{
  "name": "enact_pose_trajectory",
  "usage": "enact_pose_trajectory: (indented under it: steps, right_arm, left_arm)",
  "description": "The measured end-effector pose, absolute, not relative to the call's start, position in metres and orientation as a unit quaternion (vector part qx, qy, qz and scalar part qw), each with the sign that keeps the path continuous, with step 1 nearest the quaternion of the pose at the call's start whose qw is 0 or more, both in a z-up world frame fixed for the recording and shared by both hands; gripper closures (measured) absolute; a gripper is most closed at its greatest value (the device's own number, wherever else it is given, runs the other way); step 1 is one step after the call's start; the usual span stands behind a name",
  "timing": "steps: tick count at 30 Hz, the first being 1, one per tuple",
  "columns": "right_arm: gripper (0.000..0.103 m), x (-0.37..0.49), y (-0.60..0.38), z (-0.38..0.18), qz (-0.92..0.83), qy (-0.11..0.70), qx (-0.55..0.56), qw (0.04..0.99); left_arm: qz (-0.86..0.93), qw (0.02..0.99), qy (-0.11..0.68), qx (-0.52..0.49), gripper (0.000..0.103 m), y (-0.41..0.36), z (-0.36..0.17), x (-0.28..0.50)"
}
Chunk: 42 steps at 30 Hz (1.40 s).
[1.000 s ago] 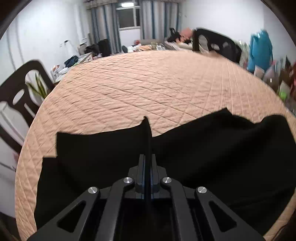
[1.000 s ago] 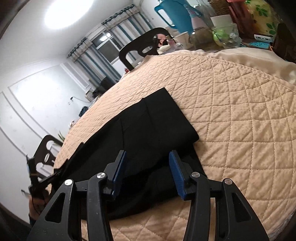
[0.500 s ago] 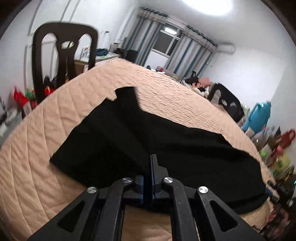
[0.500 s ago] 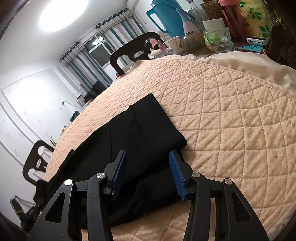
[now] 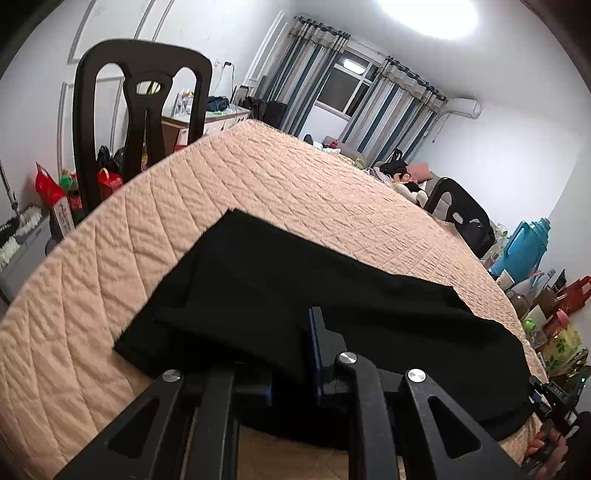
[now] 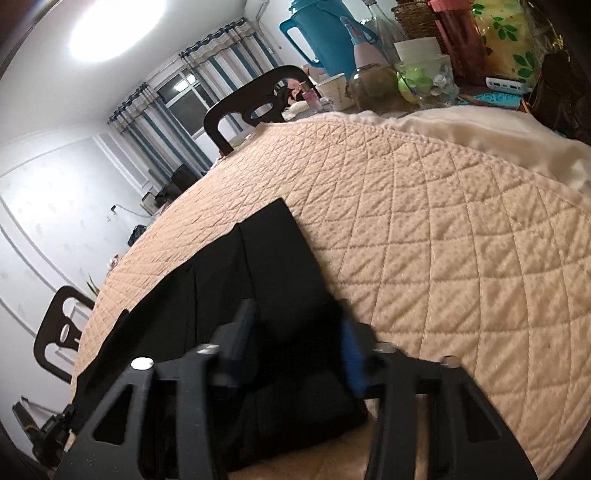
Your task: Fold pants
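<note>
The black pants [image 5: 295,288] lie flat along the near edge of the peach quilted cover [image 5: 314,192], folded lengthwise. My left gripper [image 5: 277,354] is open at the pants' left end; a flap of black fabric drapes over its left finger and the right finger [image 5: 314,343] shows bare. In the right wrist view the pants [image 6: 236,295] stretch away to the left. My right gripper [image 6: 295,343] is open, its fingers astride the pants' right end, low over the fabric.
Black chairs stand at the left [image 5: 140,118] and far side [image 6: 258,103] of the table. A blue jug [image 6: 317,33], jars, cups and bottles crowd the right end. A white cloth [image 6: 498,133] lies under the quilt's right edge.
My left gripper opened and let go of the pants fold, which now lies flat. My right gripper moved forward and lower over the pants' right end, still open.
</note>
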State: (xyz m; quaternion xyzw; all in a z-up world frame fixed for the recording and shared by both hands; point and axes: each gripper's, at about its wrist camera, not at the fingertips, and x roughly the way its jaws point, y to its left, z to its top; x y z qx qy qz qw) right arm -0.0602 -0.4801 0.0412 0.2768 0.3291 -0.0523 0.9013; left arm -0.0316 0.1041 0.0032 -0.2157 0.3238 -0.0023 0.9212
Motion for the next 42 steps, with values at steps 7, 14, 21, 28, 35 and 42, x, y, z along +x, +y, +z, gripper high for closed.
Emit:
enact_pose_trajectory:
  steps: [7, 14, 21, 28, 35, 42]
  right_arm:
    - [0.09, -0.067, -0.485, 0.055, -0.043, 0.308, 0.281, 0.908]
    - [0.094, -0.094, -0.475, 0.105, 0.004, 0.252, 0.296, 0.921]
    - [0.094, -0.109, -0.487, 0.07, -0.035, 0.311, 0.305, 0.899]
    - [0.086, -0.111, -0.491, 0.05, -0.058, 0.341, 0.289, 0.892]
    - [0.083, -0.121, -0.485, 0.083, -0.111, 0.297, 0.209, 0.925]
    - [0.083, -0.061, -0.424, 0.084, 0.007, 0.341, 0.122, 0.932]
  left_arm:
    - [-0.002, 0.933, 0.313, -0.176, 0.098, 0.101, 0.017, -0.025]
    - [-0.011, 0.945, 0.278, -0.174, 0.098, 0.106, 0.046, -0.033]
    - [0.002, 0.921, 0.34, -0.191, 0.098, 0.118, 0.0, -0.035]
    - [0.012, 0.915, 0.352, -0.197, 0.092, 0.126, -0.007, -0.039]
    - [0.1, 0.927, 0.316, -0.177, 0.089, 0.148, 0.019, -0.051]
    - [0.006, 0.934, 0.328, -0.144, 0.068, 0.114, 0.035, -0.021]
